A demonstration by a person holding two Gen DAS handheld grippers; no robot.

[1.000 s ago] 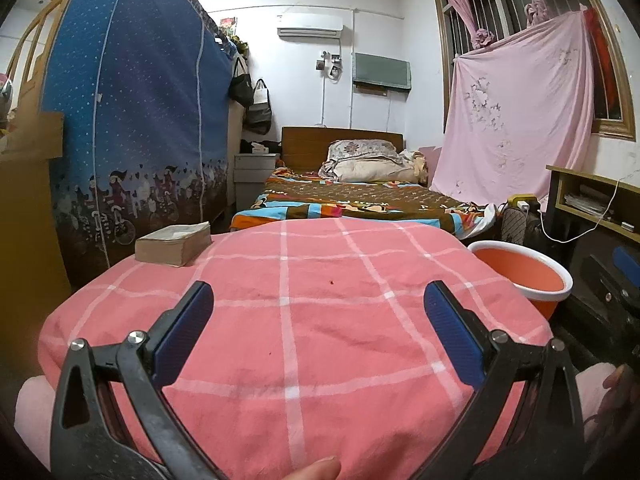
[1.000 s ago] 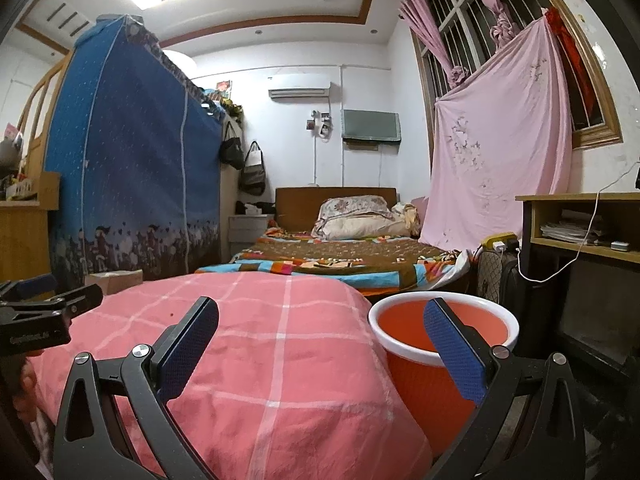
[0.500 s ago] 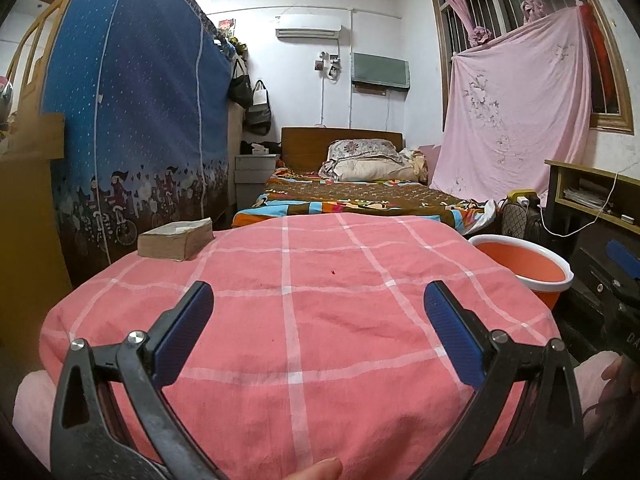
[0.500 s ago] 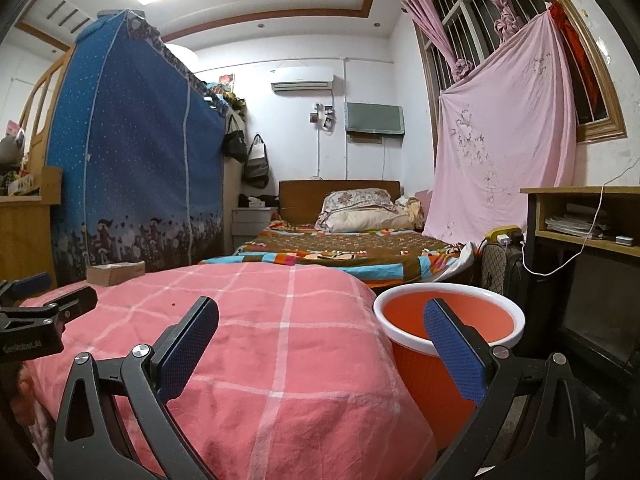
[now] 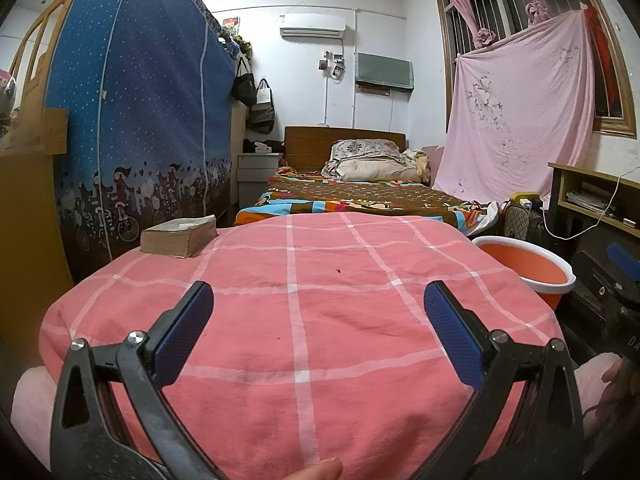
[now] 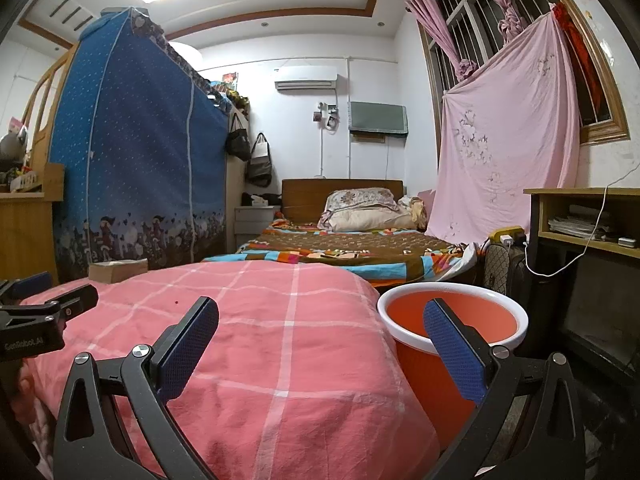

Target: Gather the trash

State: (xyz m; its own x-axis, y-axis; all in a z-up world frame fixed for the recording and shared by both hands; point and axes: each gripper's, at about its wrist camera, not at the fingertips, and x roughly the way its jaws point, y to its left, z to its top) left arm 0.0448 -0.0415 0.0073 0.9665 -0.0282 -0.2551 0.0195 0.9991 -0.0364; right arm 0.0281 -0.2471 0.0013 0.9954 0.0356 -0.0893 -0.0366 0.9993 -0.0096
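A pink checked cloth (image 5: 320, 320) (image 6: 256, 344) covers the surface in front of me. On it lie tiny dark red specks (image 5: 339, 270) (image 6: 176, 303). An orange bucket with a white rim (image 5: 528, 270) (image 6: 452, 312) stands on the floor at the right edge of the cloth. My left gripper (image 5: 318, 314) hovers open over the near part of the cloth, with nothing between its fingers. My right gripper (image 6: 320, 332) is open too, low at the cloth's right side, its right finger in front of the bucket. The left gripper (image 6: 44, 312) shows at the left edge of the right wrist view.
A thick worn book (image 5: 179, 236) (image 6: 118, 270) lies at the cloth's far left corner. Behind are a bed with a patterned blanket (image 5: 360, 196), a blue fabric wardrobe (image 5: 140, 120), a wooden shelf (image 6: 588, 220) and a pink sheet over the window (image 5: 516, 120).
Both cameras have risen and tipped a little, so the cloth and bucket sit lower in view. Both grippers stay open and hold nothing.
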